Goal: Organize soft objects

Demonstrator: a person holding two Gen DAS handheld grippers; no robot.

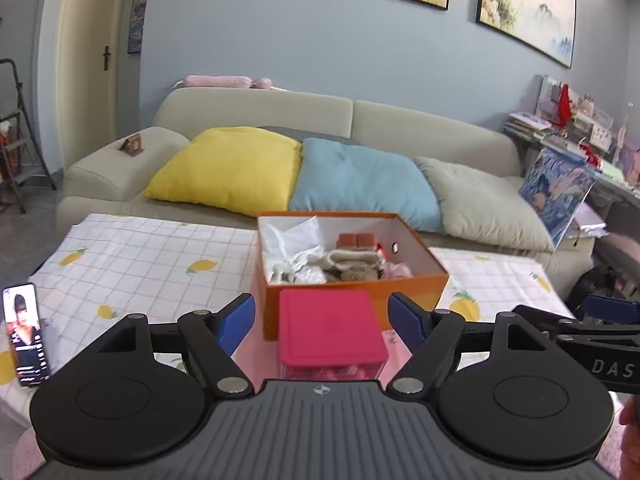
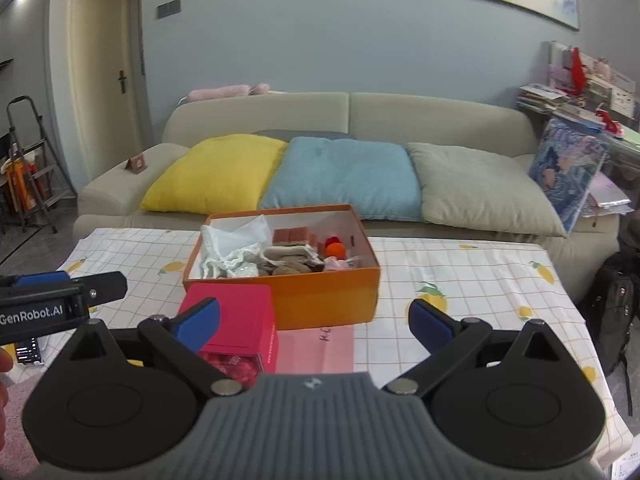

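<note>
An orange cardboard box point(image 1: 416, 292) point(image 2: 328, 296) stands on the table and holds soft things: white cloth point(image 2: 236, 256), beige socks point(image 1: 352, 266) point(image 2: 292, 262), brown pads and an orange pompom point(image 2: 335, 249). In front of it stands a clear container with a pink lid point(image 1: 330, 326) point(image 2: 236, 320). My left gripper point(image 1: 322, 320) is open and empty, its jaws either side of the pink lid and above it. My right gripper point(image 2: 314, 320) is open and empty, to the right of the pink container.
The table has a checked lemon-print cloth point(image 1: 152, 256) point(image 2: 472, 276). A phone point(image 1: 25, 334) lies at its left edge. A pink sheet point(image 2: 316, 348) lies by the box. Behind is a sofa with yellow point(image 1: 228, 168), blue point(image 1: 360, 182) and grey cushions point(image 1: 484, 200).
</note>
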